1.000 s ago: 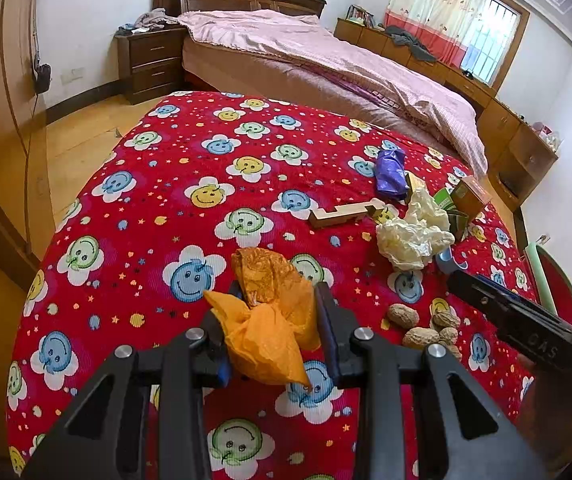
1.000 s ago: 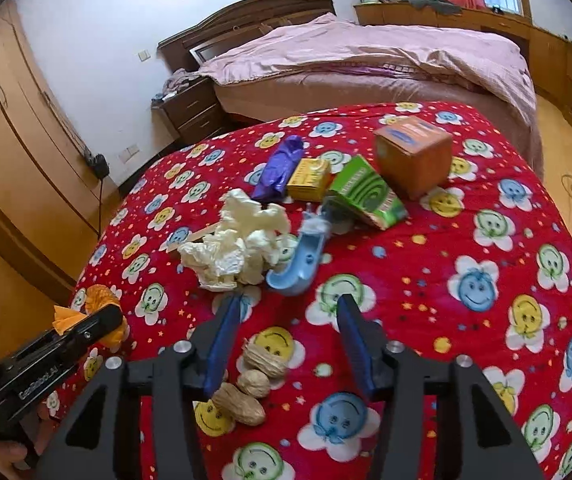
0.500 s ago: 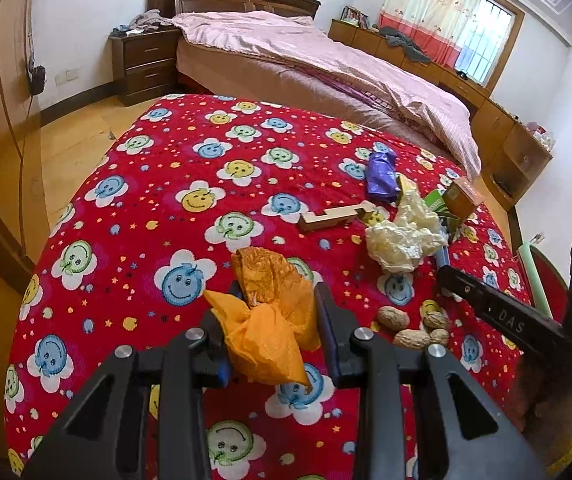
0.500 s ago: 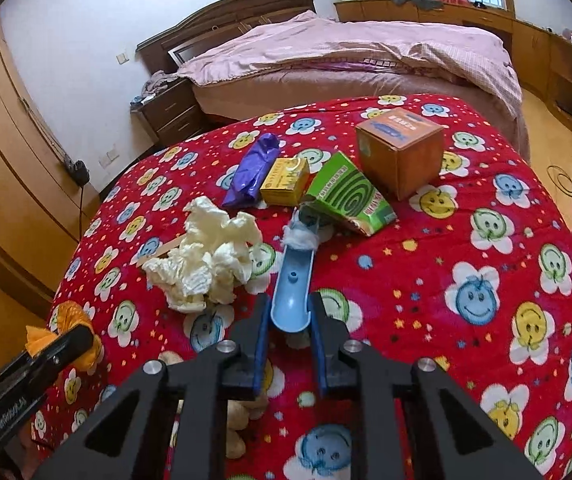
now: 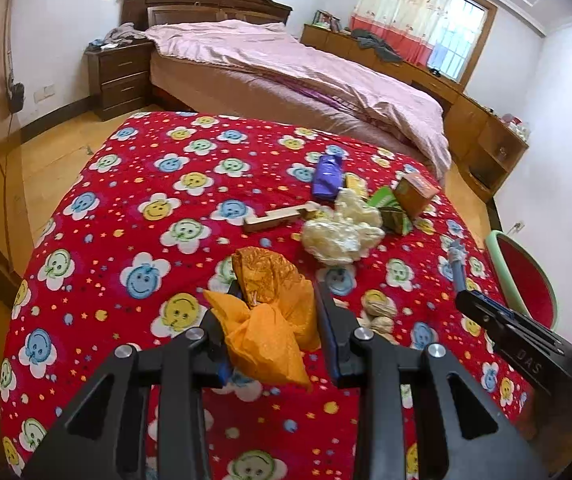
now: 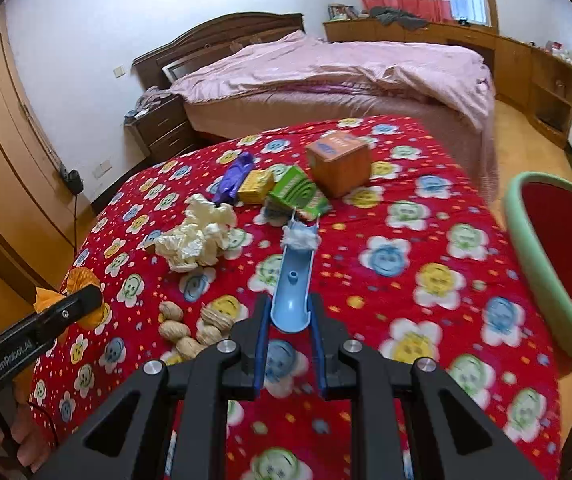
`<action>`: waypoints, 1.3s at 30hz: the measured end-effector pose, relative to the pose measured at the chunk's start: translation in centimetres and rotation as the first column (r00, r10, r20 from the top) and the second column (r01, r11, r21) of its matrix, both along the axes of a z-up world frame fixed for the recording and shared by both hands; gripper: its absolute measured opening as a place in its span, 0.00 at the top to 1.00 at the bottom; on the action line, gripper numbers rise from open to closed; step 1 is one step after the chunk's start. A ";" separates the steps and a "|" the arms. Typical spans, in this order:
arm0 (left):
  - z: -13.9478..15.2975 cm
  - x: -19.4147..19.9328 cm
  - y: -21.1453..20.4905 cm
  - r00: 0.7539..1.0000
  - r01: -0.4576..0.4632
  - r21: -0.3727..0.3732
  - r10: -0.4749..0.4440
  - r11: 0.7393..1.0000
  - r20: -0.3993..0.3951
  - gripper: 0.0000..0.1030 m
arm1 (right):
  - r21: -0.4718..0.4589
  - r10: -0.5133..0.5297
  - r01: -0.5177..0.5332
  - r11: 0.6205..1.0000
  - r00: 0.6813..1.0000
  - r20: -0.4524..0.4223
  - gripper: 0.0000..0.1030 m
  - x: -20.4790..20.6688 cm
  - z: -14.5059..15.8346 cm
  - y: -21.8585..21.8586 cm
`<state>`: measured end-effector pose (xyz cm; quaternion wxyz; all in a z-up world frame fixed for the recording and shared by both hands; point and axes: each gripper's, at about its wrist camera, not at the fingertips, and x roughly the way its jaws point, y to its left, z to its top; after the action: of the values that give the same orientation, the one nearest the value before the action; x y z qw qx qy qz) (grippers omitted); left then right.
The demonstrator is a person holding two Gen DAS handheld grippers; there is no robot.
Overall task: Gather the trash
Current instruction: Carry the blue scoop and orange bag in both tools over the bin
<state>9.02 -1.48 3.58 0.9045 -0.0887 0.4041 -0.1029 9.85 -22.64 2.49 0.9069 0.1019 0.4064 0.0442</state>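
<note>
Trash is sitting in both of your grippers at once. Your left gripper (image 5: 276, 320) is clenching an orange crumpled bag (image 5: 270, 312) between its fingers, the bag bulging up above the pads and hanging clear of the red smiley-flower cloth (image 5: 134, 208). Your right gripper (image 6: 288, 332) has just been closing and is now grasping a light blue plastic handle (image 6: 292, 296) by its near end — the handle is pointing away from you, with a ragged white tuft (image 6: 300, 237) at its far tip. Just beside that gripper, to its left, a cluster of walnuts (image 6: 190, 328) is lying on the cloth. Farther out, a crumpled whitish wad of paper (image 6: 198, 236) is resting near the middle of the cloth, with a small wooden piece (image 5: 278, 218) just to its left in the left wrist view. Beyond the wad, a purple wrapper (image 6: 234, 178), a small yellow box (image 6: 255, 187), a green packet (image 6: 298, 196) and an orange-brown carton (image 6: 338, 162) are grouped close together — the packet is touching the carton's foot. At the right edge of the table, a bin with a pale green rim (image 6: 534, 276) and a red inside is standing open. Past the table, a bed with a pink cover (image 6: 326, 68) is filling the room.
</note>
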 end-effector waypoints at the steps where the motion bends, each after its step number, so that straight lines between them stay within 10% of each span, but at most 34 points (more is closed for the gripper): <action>1: 0.1 -0.2 -0.3 1.000 0.008 -0.002 -0.008 1.000 0.002 0.66 | -0.004 -0.013 0.013 1.000 1.000 0.006 0.80 -0.6 0.3 -0.5; 20: 2.4 -1.3 -8.1 0.981 0.195 0.010 -0.195 0.981 0.024 0.66 | -0.012 -0.208 0.209 0.978 0.976 0.068 0.80 -6.7 2.6 -9.9; 39: 3.2 0.8 -21.0 0.909 0.414 0.066 -0.416 0.908 0.021 0.66 | -0.063 -0.371 0.375 0.925 0.926 0.069 0.80 -8.0 2.7 -19.8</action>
<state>9.84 -22.47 6.80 0.8711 0.0284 0.4010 -0.2821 1.88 -42.48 5.18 0.9128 0.1422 0.3557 -0.1415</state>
